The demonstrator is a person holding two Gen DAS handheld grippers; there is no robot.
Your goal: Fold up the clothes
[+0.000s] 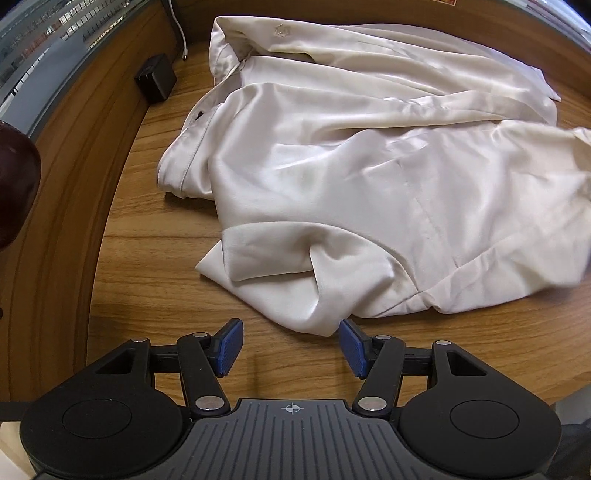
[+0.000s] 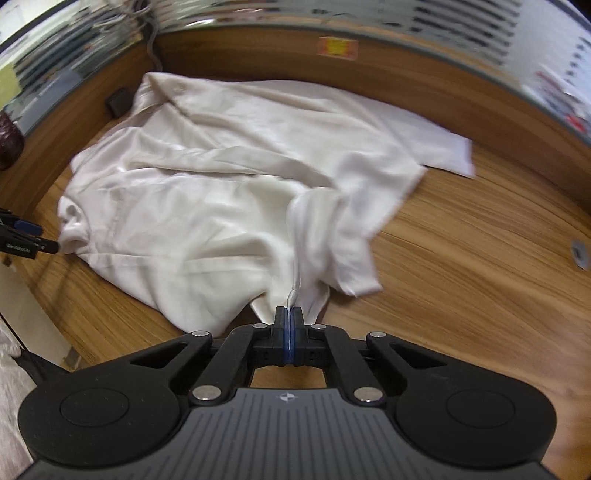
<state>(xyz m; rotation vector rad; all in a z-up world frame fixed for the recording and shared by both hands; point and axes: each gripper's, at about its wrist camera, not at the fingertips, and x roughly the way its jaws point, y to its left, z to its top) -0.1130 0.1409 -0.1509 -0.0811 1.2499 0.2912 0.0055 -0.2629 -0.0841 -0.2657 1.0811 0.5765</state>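
A cream-white shirt (image 1: 369, 177) lies crumpled on the wooden table (image 1: 147, 288), collar toward the far left corner. My left gripper (image 1: 291, 343) stands open just short of the shirt's near corner, its blue pads (image 1: 231, 345) apart with bare wood between them. In the right wrist view the same shirt (image 2: 207, 192) spreads across the table (image 2: 461, 277). My right gripper (image 2: 289, 332) is shut on a thin edge of the fabric, which rises in a taut ridge from its tips. The left gripper (image 2: 22, 236) shows at the left edge, beside the shirt's bunched corner.
A black charger block (image 1: 156, 77) with a white cable (image 1: 179, 29) sits near the far left wall. A dark maroon object (image 1: 14, 184) stands at the left. Raised wooden rims (image 2: 406, 85) border the table at the back and left. A small grey item (image 2: 579, 254) lies at the right.
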